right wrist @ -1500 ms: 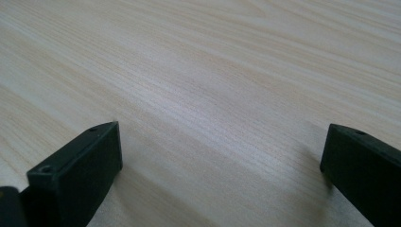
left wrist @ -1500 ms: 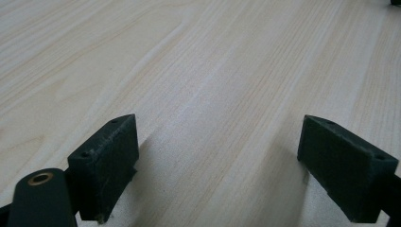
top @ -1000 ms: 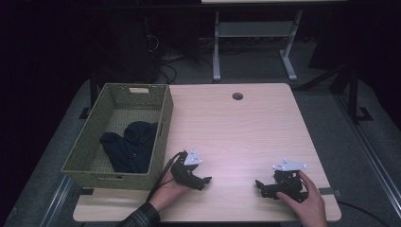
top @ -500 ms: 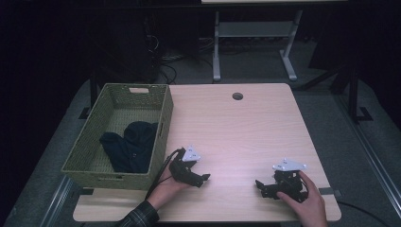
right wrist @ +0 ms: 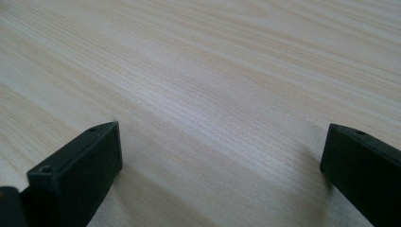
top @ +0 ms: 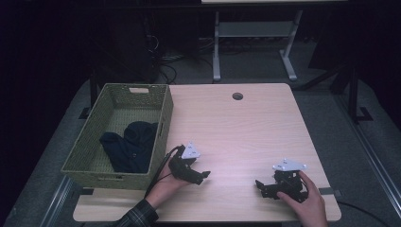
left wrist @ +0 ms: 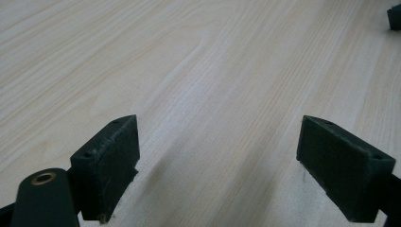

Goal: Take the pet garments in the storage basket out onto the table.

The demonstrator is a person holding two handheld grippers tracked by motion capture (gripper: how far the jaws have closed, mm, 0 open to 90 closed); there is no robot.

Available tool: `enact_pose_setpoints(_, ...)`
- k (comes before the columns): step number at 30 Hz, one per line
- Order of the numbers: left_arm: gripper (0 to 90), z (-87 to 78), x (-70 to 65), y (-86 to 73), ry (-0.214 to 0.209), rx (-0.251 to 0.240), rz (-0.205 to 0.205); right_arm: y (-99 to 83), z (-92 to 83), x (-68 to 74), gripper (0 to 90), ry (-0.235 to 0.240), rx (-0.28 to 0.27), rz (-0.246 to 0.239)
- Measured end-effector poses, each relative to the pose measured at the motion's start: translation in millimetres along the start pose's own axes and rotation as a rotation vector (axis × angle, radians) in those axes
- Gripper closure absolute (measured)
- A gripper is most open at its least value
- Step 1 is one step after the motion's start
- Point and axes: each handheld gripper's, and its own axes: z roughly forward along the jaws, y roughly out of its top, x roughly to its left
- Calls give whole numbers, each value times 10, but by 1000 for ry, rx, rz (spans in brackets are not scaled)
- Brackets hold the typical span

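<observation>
cloth (top: pixel 130 146): dark, in the basket (top: pixel 163 109), left of my left gripper (top: pixel 201 177)
handling: probably light, soft, limp; I'd pinch a raised fold
jaws: both grippers wide, empty, right gripper (top: pixel 260 186) low over the table (top: pixel 246 127)
change: left gripper has lifted and turned slightly; right unmoved

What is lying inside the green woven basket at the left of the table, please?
The basket holds a crumpled dark garment, bunched toward its right wall. Bare woven floor shows beside it; whatever lies beneath the cloth is covered.

Dark cloth (top: pixel 130 146) crumpled in green basket (top: pixel 163 118)
</observation>
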Motion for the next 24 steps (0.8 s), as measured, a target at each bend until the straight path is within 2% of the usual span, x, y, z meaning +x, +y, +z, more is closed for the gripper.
enact_pose_setpoints(5,135,-10,-2,20,1,5,13,0,0,0,0,0,0,0)
enact_pose_setpoints(14,136,-45,10,47,0,-12,4,0,0,0,0,0,0,0)
enact_pose_setpoints(24,136,-105,22,114,8,-19,13,0,0,0,0,0,0,0)
